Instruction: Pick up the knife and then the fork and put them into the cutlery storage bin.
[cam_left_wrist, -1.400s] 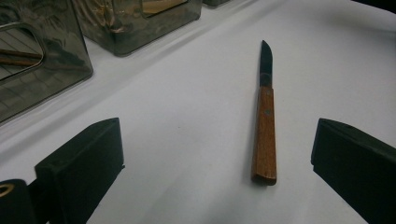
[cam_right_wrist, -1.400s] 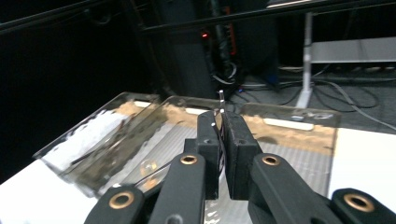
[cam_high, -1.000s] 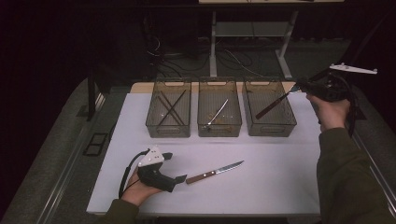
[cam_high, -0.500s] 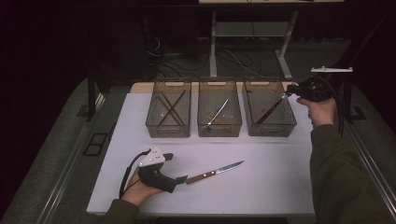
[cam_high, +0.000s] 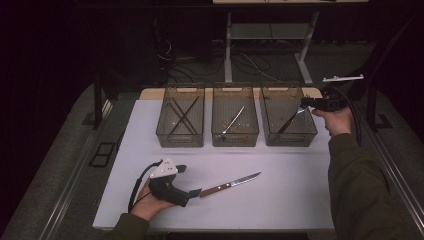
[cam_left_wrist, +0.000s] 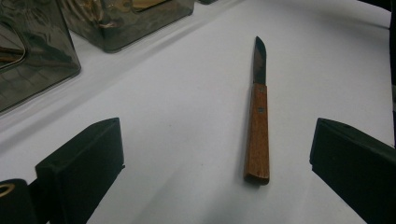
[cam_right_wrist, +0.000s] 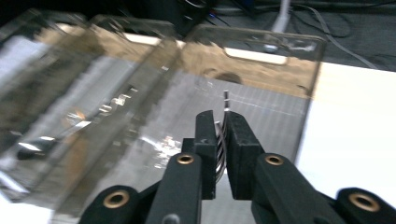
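Now my right gripper (cam_high: 306, 103) is closed on a metal utensil (cam_right_wrist: 223, 135) over the right bin (cam_high: 289, 131) by the table's far edge. My left gripper (cam_high: 196, 192) rests wide open near the front edge, the knife (cam_left_wrist: 258, 119) between its jaws.

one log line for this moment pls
left gripper: open, jaws either side of knife handle on table | right gripper: shut on fork, over right bin | left and middle bins: utensils inside

Motion blur smears the bins (cam_right_wrist: 93, 107); the gripped utensil's (cam_right_wrist: 223, 135) lower end is hidden.
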